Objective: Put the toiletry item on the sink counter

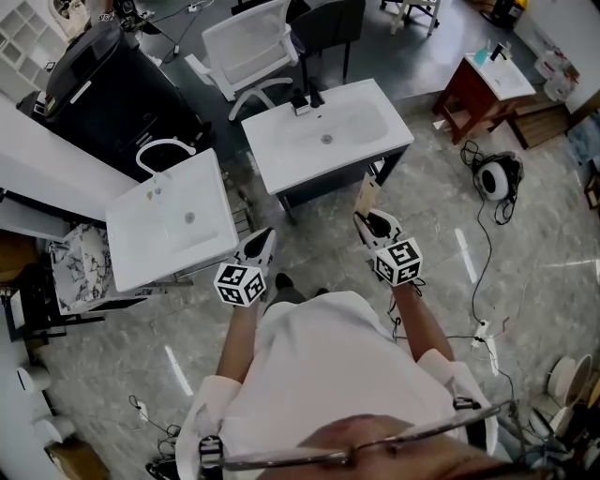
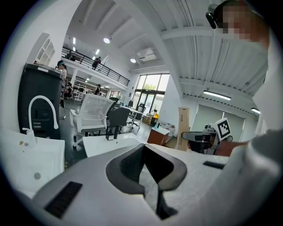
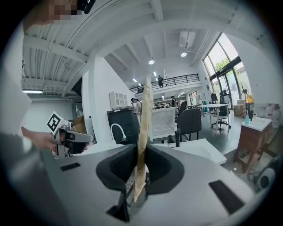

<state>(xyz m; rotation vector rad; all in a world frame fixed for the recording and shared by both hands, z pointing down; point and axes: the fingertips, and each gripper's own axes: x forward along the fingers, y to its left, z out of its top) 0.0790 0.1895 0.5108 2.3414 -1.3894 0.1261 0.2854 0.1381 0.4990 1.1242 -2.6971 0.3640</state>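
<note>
The toiletry item [image 1: 367, 195] is a thin tan packet [image 3: 143, 128]. It stands upright between the pads of my right gripper [image 1: 368, 218], which is shut on its lower end [image 3: 141, 152]. The packet [image 2: 182, 128] and that gripper also show at the right of the left gripper view. The white sink counter [image 1: 281, 155] with a black tap [image 1: 305, 101] lies just ahead of the packet, with a strip of floor between them. My left gripper [image 1: 266, 240] hangs level with the right one, its jaws [image 2: 143, 148] shut with nothing in them.
A second white sink [image 1: 141, 234] with a white arched tap [image 1: 159, 150] stands at the left beside a dark cabinet [image 1: 103, 89]. Behind the counter are a white mesh chair [image 1: 246, 47] and a black chair [image 1: 323, 28]. A wooden side table [image 1: 487, 89] and a cable reel [image 1: 497, 176] stand at the right.
</note>
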